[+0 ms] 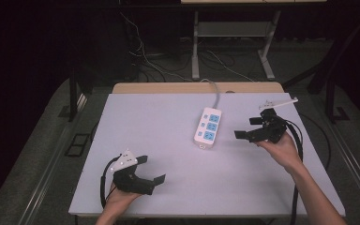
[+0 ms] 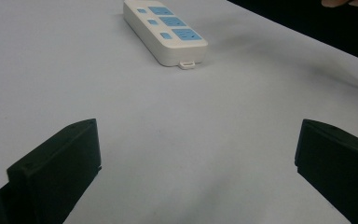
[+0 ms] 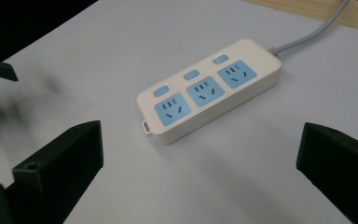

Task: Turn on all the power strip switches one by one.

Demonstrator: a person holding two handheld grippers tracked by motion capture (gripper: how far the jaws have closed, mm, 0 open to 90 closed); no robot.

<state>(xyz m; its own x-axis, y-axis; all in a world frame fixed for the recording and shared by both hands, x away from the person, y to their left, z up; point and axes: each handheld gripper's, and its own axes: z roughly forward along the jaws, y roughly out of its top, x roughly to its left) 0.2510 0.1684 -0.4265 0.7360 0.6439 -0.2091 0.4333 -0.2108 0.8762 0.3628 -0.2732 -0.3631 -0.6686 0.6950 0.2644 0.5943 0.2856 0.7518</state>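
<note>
Fingers on both grippers, right (image 1: 249, 127) & left (image 1: 151, 169), spread w/ nothing between; approach step, next close in on strip (image 1: 208, 128) on bench (image 1: 159, 136).

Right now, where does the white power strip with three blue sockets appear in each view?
High view: white power strip with blue sockets lies at the middle of the white table, left of the right gripper.
Left gripper view: at the top centre, far beyond the jaws.
Right gripper view: at the centre, close ahead.
Shared landmark: the small tab on the strip's end.

Glossy white plastic power strip (image 3: 209, 91)
</note>
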